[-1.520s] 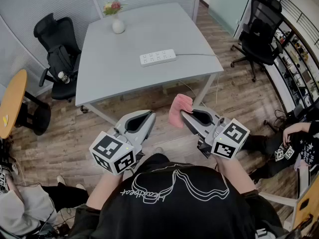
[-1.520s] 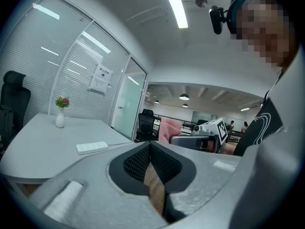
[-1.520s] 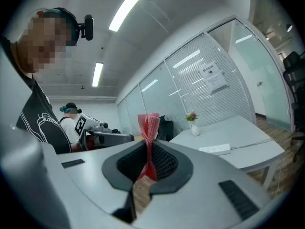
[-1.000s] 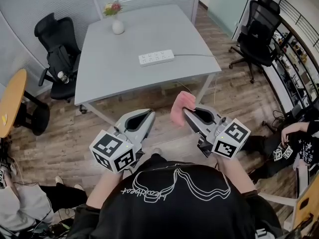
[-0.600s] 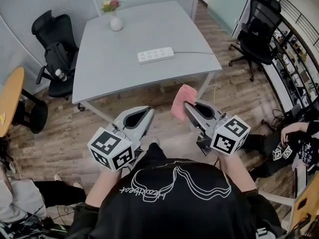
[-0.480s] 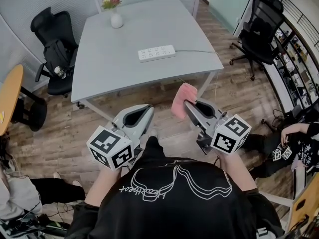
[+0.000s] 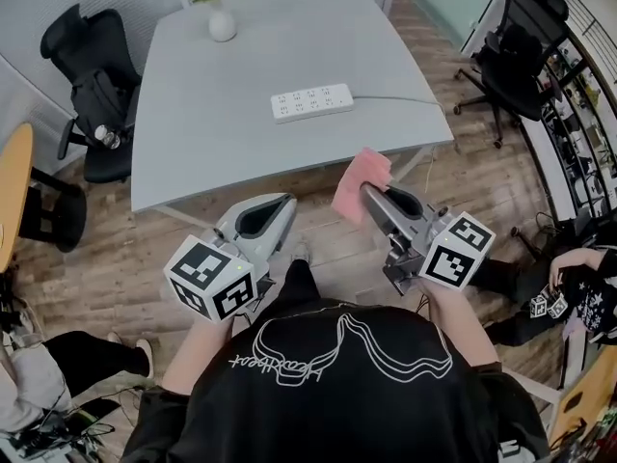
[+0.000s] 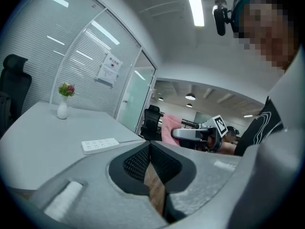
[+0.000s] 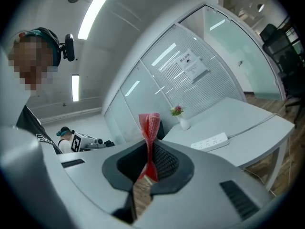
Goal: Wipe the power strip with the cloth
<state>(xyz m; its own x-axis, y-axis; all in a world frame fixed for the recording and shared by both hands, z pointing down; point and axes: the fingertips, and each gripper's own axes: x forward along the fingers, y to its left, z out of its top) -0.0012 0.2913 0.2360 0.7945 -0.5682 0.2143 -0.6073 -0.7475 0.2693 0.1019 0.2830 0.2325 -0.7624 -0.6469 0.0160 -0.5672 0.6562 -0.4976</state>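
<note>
A white power strip lies on the grey table, its cable running off to the right; it also shows as the power strip and the power strip in the gripper views. My right gripper is shut on a pink cloth, held in the air in front of the table's near edge. The cloth stands up between the jaws. My left gripper is shut with nothing in it, also short of the table.
A white vase with flowers stands at the table's far left corner. Black office chairs stand at the left and far right. A round wooden table is at the left. A seated person is at the right.
The view has shifted: the table and power strip now lie closer to both grippers. The right gripper still holds the pink cloth; the left stays shut.
</note>
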